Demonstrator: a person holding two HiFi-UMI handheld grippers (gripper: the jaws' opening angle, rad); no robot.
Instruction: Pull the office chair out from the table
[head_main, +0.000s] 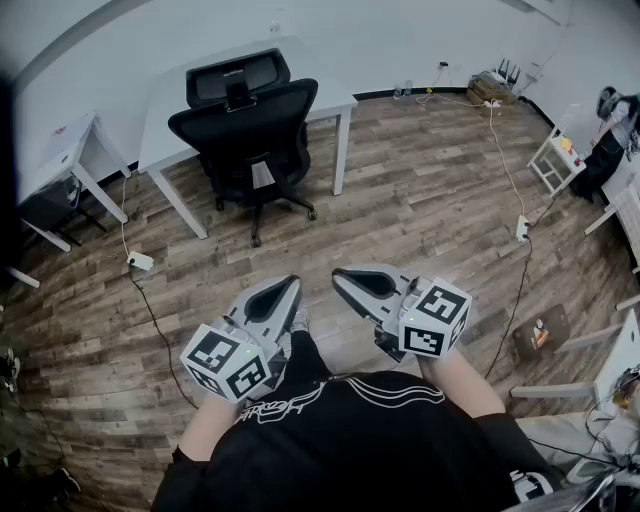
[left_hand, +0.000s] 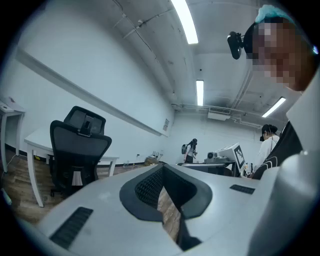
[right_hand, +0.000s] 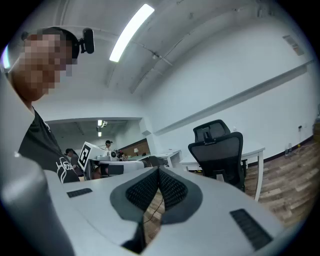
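Office chair (head_main: 250, 130) pushed in at counter (head_main: 165, 95). Left tool (head_main: 287, 290) and right tool (head_main: 341, 279) clenched, empty, well short of chair: probably nothing within reach to grasp yet.

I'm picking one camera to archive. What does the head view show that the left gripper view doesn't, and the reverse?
Head view only: a power strip on the floor and the cable running from it.
Left gripper view only: ceiling lights and a person standing far off.
Both: the chair at the table, the wood floor, and the left gripper, shut and empty.
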